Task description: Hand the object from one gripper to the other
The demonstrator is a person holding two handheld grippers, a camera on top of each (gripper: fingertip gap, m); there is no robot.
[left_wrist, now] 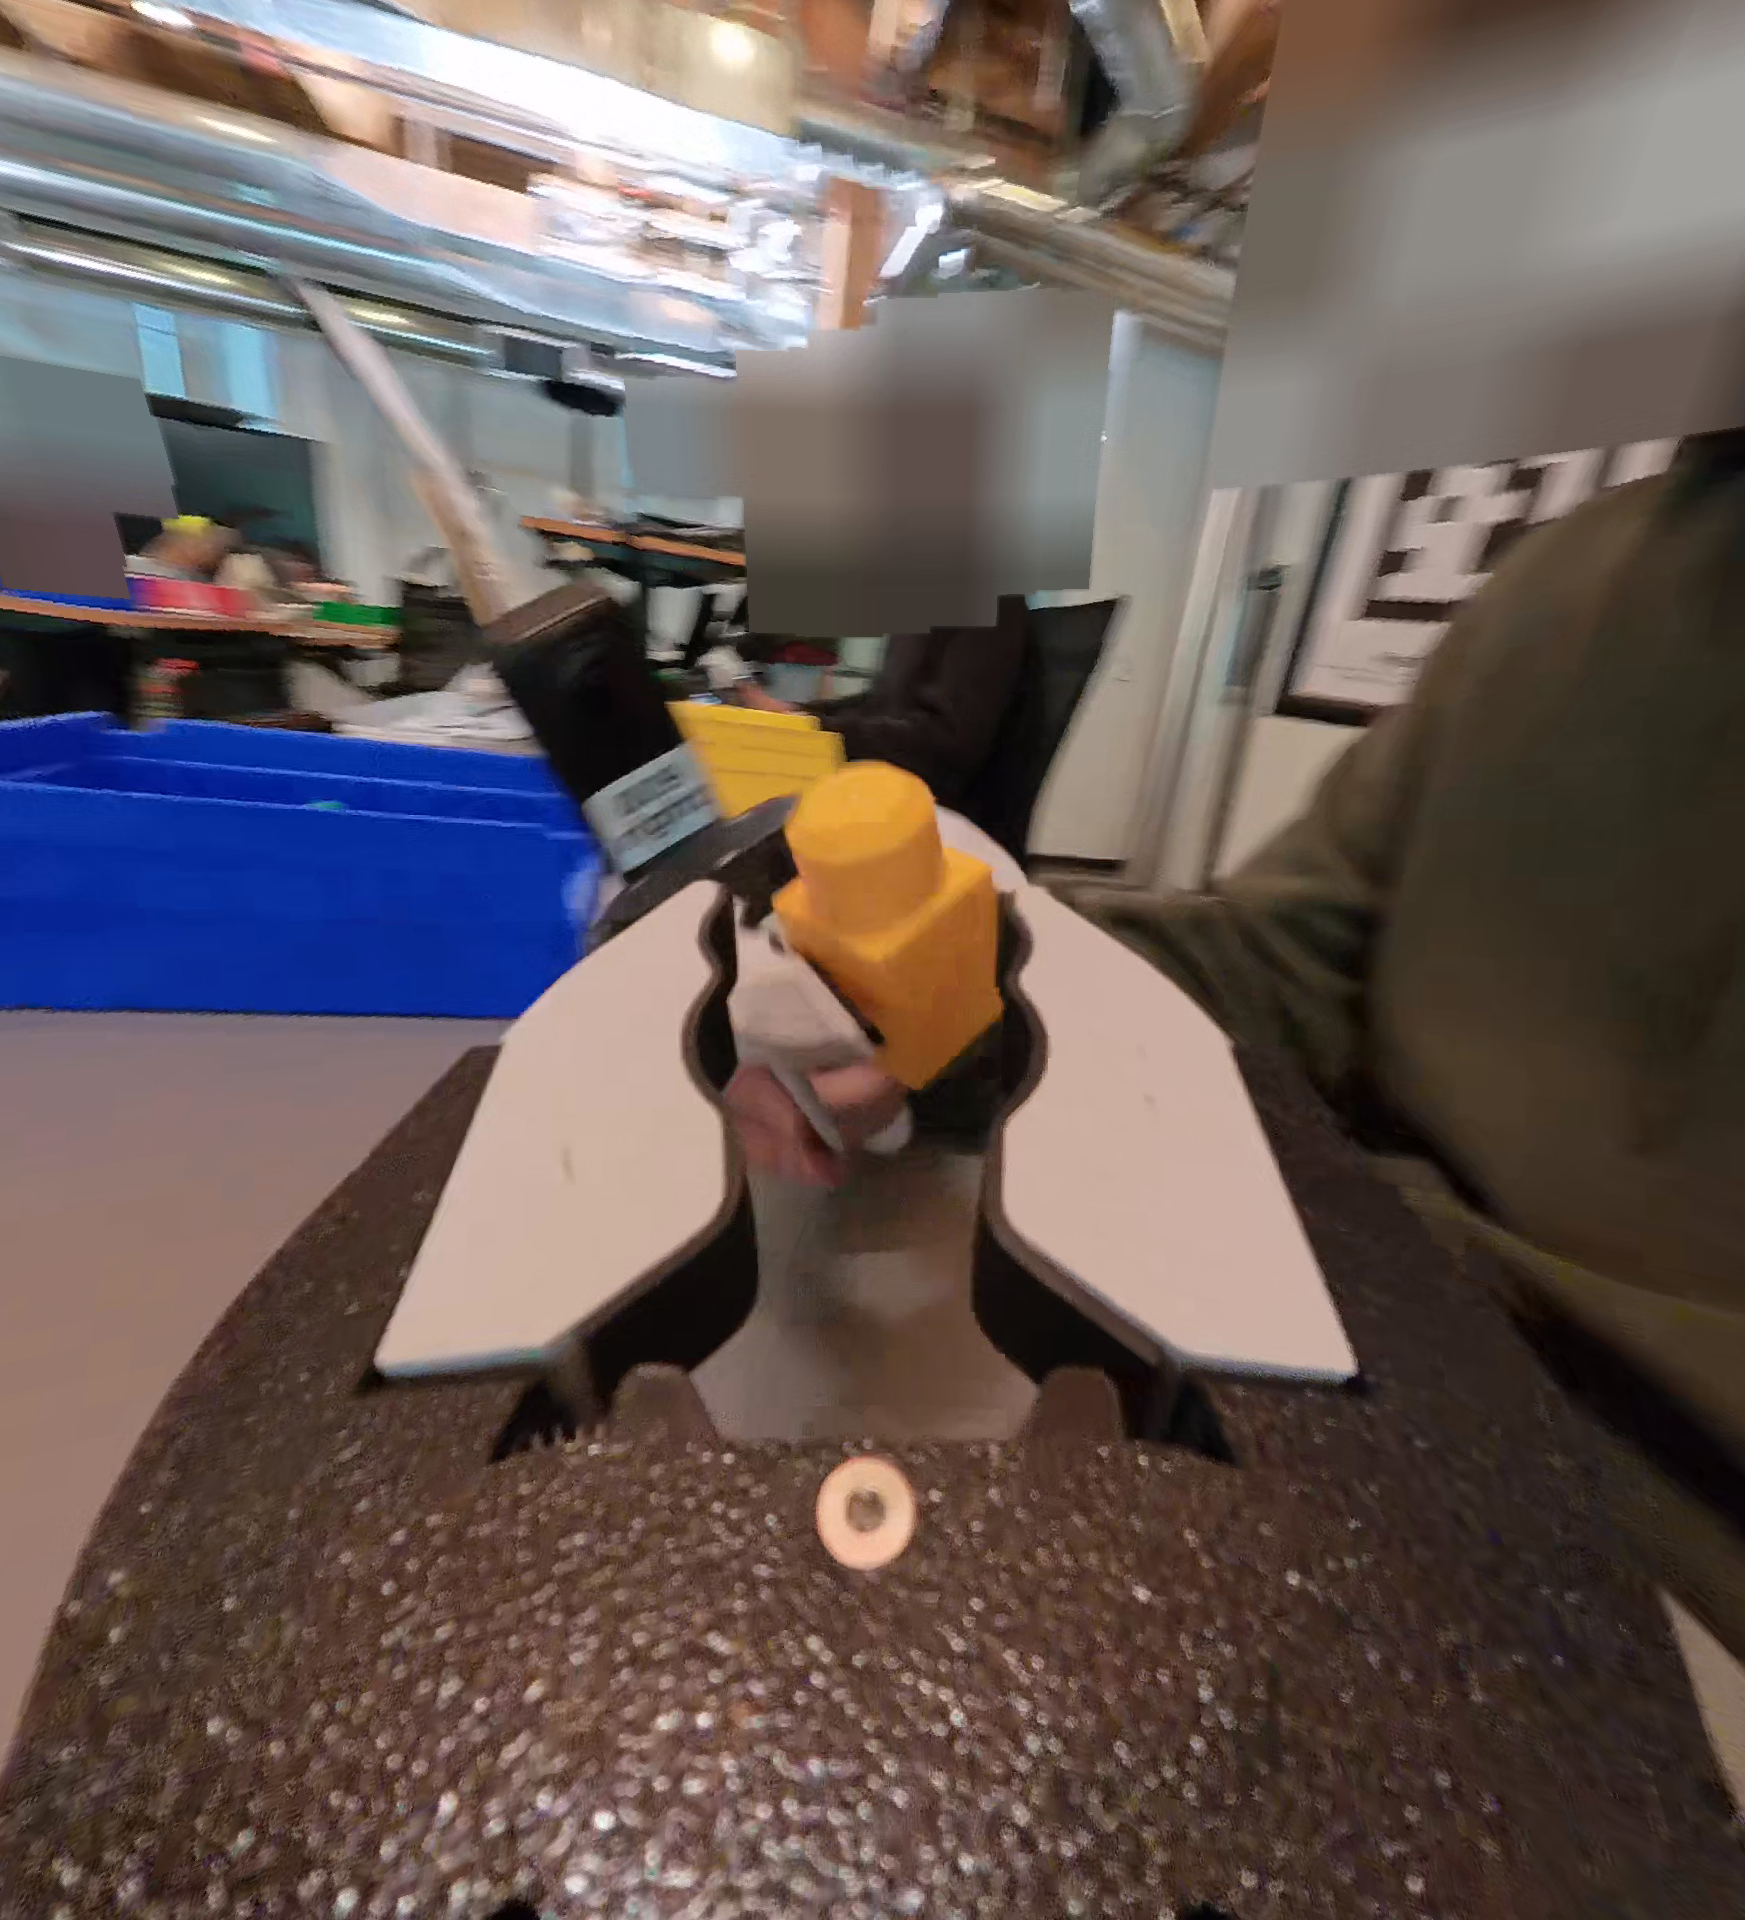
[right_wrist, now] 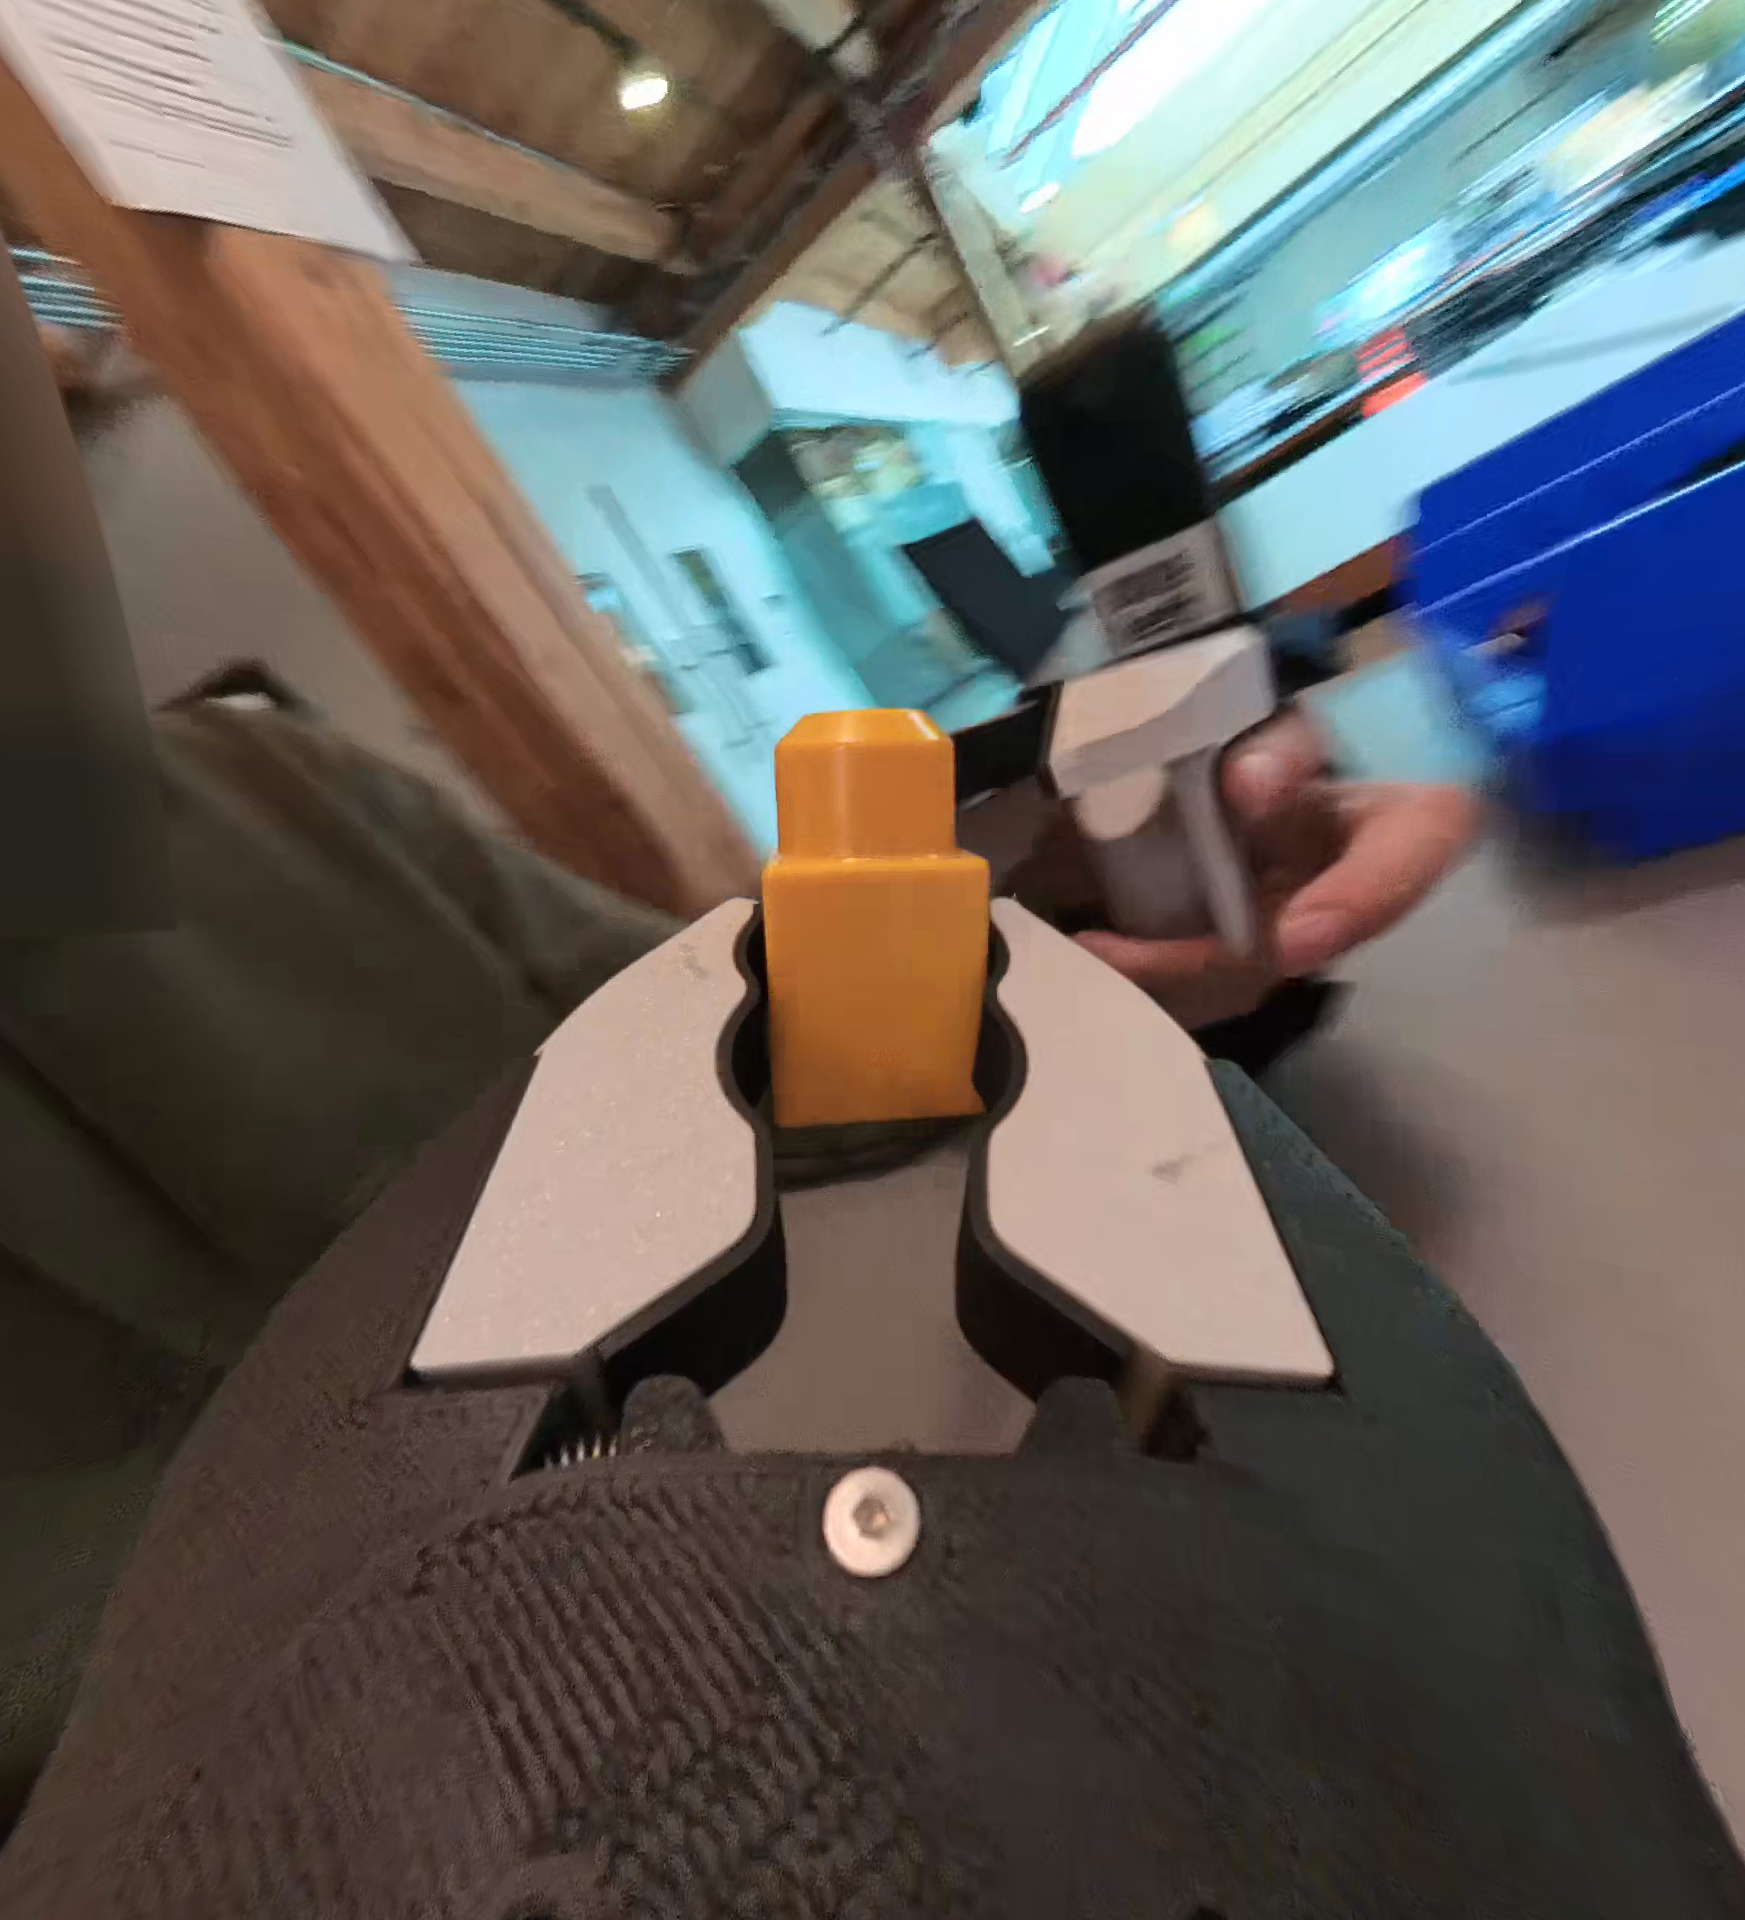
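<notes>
The right gripper (right_wrist: pixel 873 966) is clamped on the orange block (right_wrist: pixel 873 977): both grey fingers (right_wrist: pixel 629 1153) press the flat sides of its square body, and its narrower rounded top sticks out past the tips toward 12 o'clock. The block sits upright and centred between the jaws, clear of the grey table (right_wrist: pixel 1574 1195).

The left gripper (left_wrist: pixel 863 935) has its jaws parted, with a gap between the pale fingers (left_wrist: pixel 587 1143). In its view the same orange block (left_wrist: pixel 894 925) appears in that gap near the tips, tilted, with its round end toward 11 o'clock. It lies close to the right-hand finger, but motion blur hides whether it touches either one, so a hold on this side cannot be confirmed. Below the block, around 6 o'clock of it, part of the other tool and a hand (left_wrist: pixel 806 1112) show through the gap.

Farther out in the left wrist view, a blue bin (left_wrist: pixel 224 862) stands on the table at 9 o'clock, a dark handle with a grey pole (left_wrist: pixel 577 686) rises at 11 o'clock, and an olive sleeve (left_wrist: pixel 1574 883) fills 3 o'clock.

In the right wrist view, the other gripper's pale body (right_wrist: pixel 1159 727) and the hand holding it (right_wrist: pixel 1346 883) sit at 2 o'clock, blurred, with the blue bin (right_wrist: pixel 1657 644) beyond at 3 o'clock. A wooden post (right_wrist: pixel 380 540) with a sheet of paper (right_wrist: pixel 182 114) stands at 10 o'clock, and olive fabric (right_wrist: pixel 328 935) covers 9 o'clock.
</notes>
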